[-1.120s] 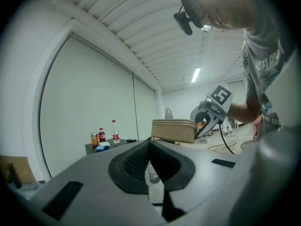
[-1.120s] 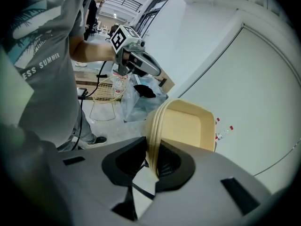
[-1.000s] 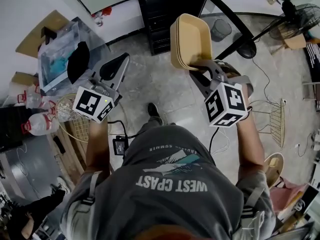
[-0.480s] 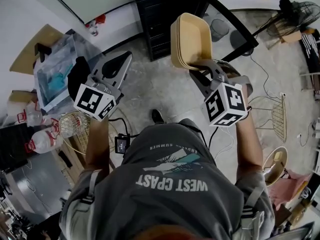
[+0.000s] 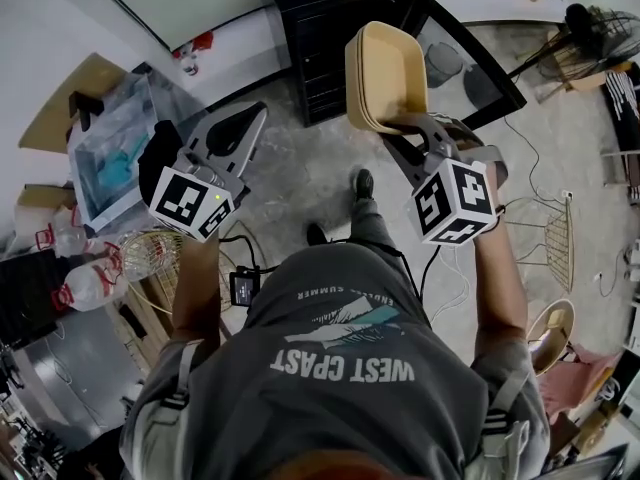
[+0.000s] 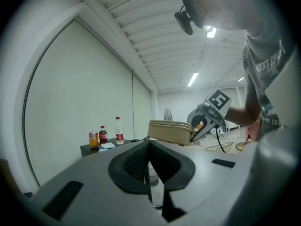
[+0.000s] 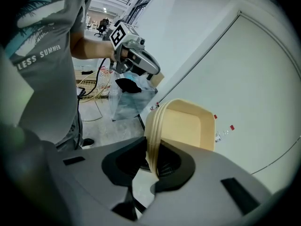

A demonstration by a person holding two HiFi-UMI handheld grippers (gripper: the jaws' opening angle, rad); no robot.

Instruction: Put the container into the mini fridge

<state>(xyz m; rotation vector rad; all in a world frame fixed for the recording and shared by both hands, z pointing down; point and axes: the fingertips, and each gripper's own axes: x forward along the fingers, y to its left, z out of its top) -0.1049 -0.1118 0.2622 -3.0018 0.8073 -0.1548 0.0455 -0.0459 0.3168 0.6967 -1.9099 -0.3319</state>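
A stack of beige, tray-like containers [image 5: 383, 76] hangs in the air, pinched by its near rim in my right gripper [image 5: 404, 128], which is shut on it. The right gripper view shows the rim [image 7: 153, 142] clamped between the black pads, with the tray's hollow [image 7: 188, 126] facing up and away. My left gripper [image 5: 243, 121] is held at the same height to the left, jaws together with nothing between them. From the left gripper [image 6: 149, 149], the container [image 6: 170, 132] and right gripper [image 6: 210, 113] appear ahead. A black cabinet [image 5: 325, 43] stands just beyond the container.
A clear plastic box [image 5: 108, 138] with a black item on it sits on the floor at left, near a wire basket [image 5: 150, 253] and water bottles [image 5: 85, 283]. Bottles and a can [image 6: 101, 135] stand on the black cabinet. A fan [image 5: 600, 23], another wire basket [image 5: 555, 238] and cables lie right.
The person has stepped forward, one foot swinging ahead. The black cabinet and floor have slid nearer in the head view. Both grippers keep their pose, and the container stays gripped.
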